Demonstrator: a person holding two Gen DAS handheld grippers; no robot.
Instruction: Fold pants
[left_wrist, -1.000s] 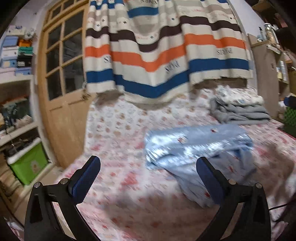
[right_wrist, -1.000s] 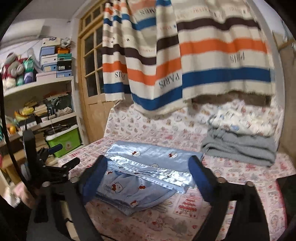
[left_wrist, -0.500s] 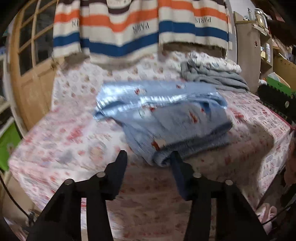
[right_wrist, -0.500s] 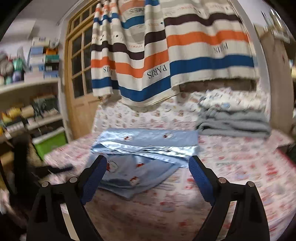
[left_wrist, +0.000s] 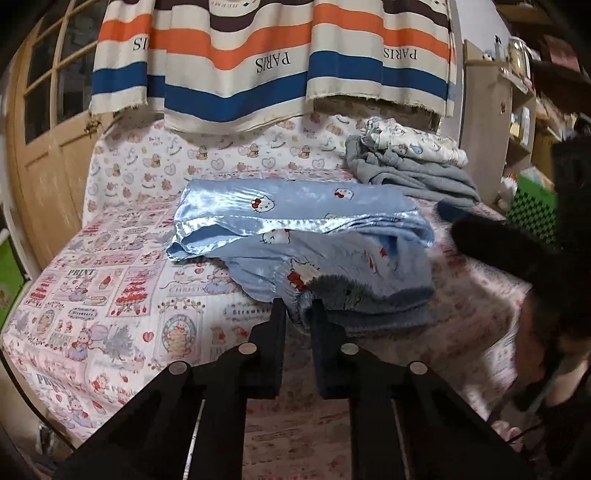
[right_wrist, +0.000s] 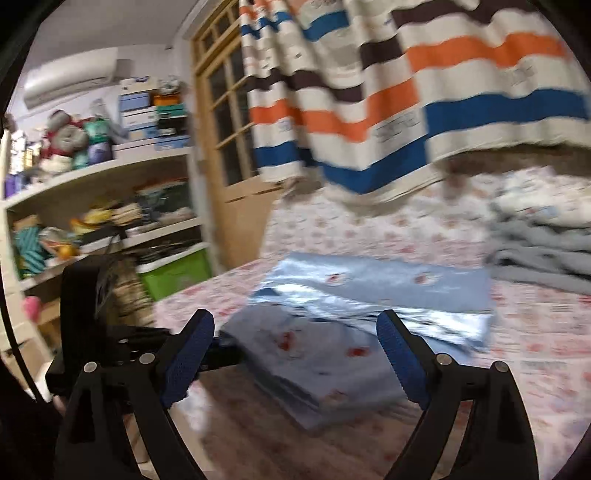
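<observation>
Blue pants (left_wrist: 306, 236) part-folded mid-bed (left_wrist: 92, 295), long axis running side to side across both views. Left gripper (left_wrist: 298, 308) nearer, jaws nearly clenched around the near hem, grip itself uncertain. Right gripper (right_wrist: 295, 354) released wide, short of the cloth

On the striped cloth (left_wrist: 273, 66) hanging above the bed you can read "PARIS" twice in dark capitals on its cream bands, once near the middle and once toward the right edge. At its top a fragment of dark lettering is cut off and unreadable. On the printed bedsheet (left_wrist: 103, 291) you can make out "PRINT" in a panel at the left, and "Strawberry" on small labels. In your right wrist view the cloth's lettering (right_wrist: 395, 125) is too blurred to read.
</observation>
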